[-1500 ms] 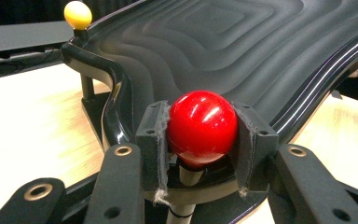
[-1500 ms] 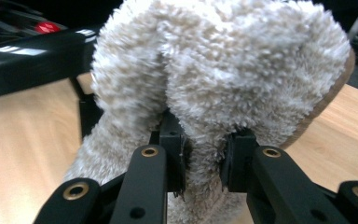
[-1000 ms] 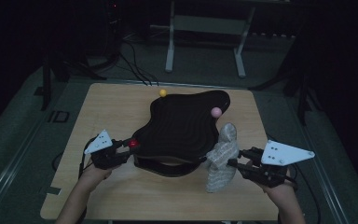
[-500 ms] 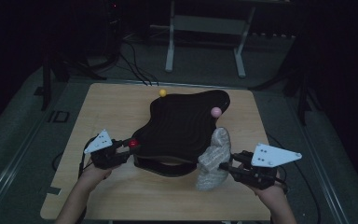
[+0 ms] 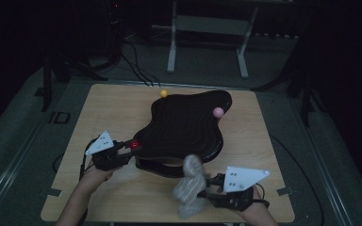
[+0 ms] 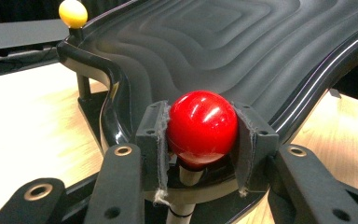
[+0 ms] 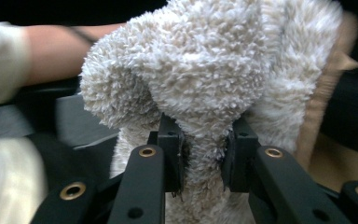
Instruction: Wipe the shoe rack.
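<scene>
Tongs on the right (image 5: 207, 188), clenched on the fluffy cloth (image 5: 190, 186), have swung it toward six o'clock off the black tray (image 5: 184, 127), so wiping pauses, while the left tongs (image 5: 131, 147) keep gripping the red knob (image 6: 201, 126).

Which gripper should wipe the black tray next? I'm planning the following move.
Probably the right gripper: its fingers pinch the fluffy cloth beside the wavy black tray. The left gripper is busy clamping the red ball knob.
</scene>
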`<state>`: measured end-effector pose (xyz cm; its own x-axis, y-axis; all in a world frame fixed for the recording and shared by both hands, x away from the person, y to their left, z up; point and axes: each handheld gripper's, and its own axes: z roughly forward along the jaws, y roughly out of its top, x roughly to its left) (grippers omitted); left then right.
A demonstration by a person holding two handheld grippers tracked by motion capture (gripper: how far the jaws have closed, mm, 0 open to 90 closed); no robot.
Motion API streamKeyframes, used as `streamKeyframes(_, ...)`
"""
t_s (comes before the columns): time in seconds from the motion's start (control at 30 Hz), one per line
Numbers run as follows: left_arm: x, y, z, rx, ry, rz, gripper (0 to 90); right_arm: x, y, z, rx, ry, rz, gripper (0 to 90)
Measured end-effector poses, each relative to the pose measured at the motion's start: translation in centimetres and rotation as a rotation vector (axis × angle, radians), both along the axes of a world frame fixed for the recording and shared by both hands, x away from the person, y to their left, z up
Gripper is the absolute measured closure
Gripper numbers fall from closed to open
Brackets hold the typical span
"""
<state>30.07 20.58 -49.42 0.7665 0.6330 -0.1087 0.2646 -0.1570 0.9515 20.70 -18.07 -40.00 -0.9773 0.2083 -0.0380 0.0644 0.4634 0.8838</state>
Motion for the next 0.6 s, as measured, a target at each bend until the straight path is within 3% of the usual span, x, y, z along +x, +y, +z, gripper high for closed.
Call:
streamKeyframes(0.07,0.0,0.0,0.0,0.001,0.001,0.0,59.8,-0.6,0.6,0.1,0.021,0.02,0.079,72.1)
streamKeyframes(0.13,0.0,0.0,0.0,0.001,0.0,0.0,59.8,-0.7,0.5,0.3,0.02,0.022,0.076,71.8)
streamKeyframes(0.2,0.0,0.0,0.0,0.001,0.0,0.0,59.8,-0.1,-0.5,0.5,0.041,0.022,0.006,71.8)
streamKeyframes(0.23,0.0,0.0,0.0,0.001,0.001,-0.001,59.8,-0.1,-0.5,0.5,0.041,0.022,0.006,71.8)
streamKeyframes(0.27,0.0,0.0,0.0,0.003,0.0,-0.002,59.8,0.2,-1.1,0.6,0.036,0.019,-0.047,71.8)
streamKeyframes(0.3,0.0,0.0,0.0,0.002,0.0,-0.003,59.9,0.8,-2.6,1.0,0.046,0.004,-0.159,71.8)
streamKeyframes(0.4,0.1,0.1,0.0,0.001,0.002,-0.006,59.8,1.3,-4.5,2.0,0.071,-0.026,-0.306,71.8)
streamKeyframes(0.47,0.1,0.1,0.0,0.0,0.003,-0.006,59.9,1.6,-5.1,2.4,0.089,-0.024,-0.351,71.8)
streamKeyframes(0.53,0.1,0.1,0.0,0.001,0.004,-0.008,59.9,1.8,-5.1,1.9,0.07,-0.03,-0.39,72.3)
streamKeyframes(0.6,0.1,0.0,0.0,0.001,0.005,-0.007,59.9,1.9,-4.8,0.9,0.059,-0.003,-0.376,72.4)
